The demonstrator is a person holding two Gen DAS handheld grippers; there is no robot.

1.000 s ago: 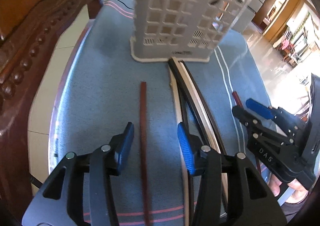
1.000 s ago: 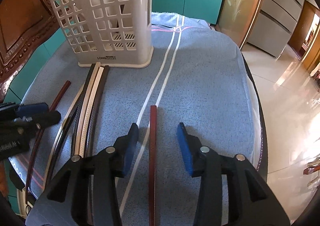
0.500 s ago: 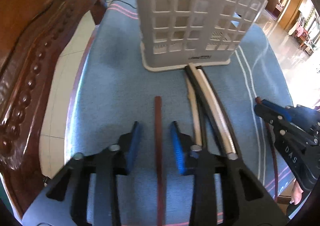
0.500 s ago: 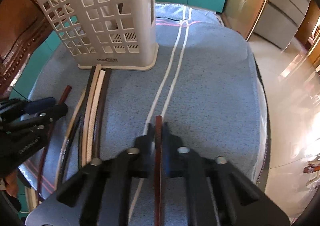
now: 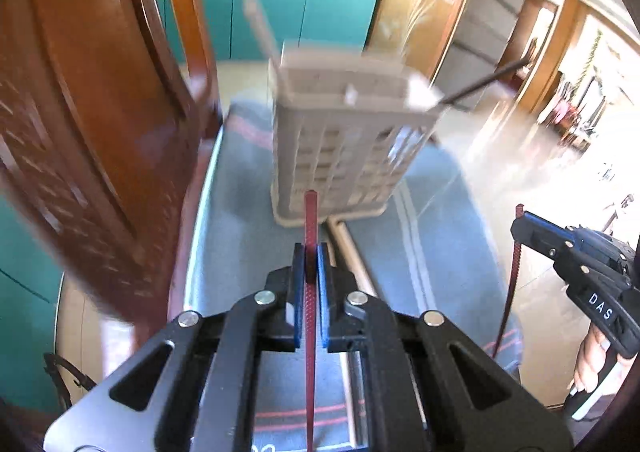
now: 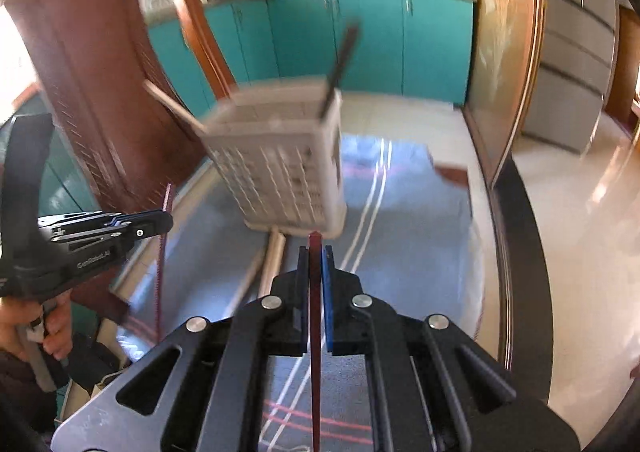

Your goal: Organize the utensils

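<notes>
Left wrist view: the left gripper point(image 5: 311, 257), jaws just closed, pinches a red chopstick point(image 5: 311, 220) aimed down at the basket point(image 5: 340, 156). Right wrist view: the right gripper point(image 6: 315, 264) clamps a dark red chopstick point(image 6: 315, 252), tilted down short of the basket, above the blue cloth point(image 6: 420, 236).

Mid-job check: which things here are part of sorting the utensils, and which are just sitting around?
In the job:
- left tongs, shut on a red chopstick
- right tongs, shut on a dark red chopstick
- holder
- loose chopsticks on the cloth

Lying about:
- wooden chair
- teal cabinets
</notes>
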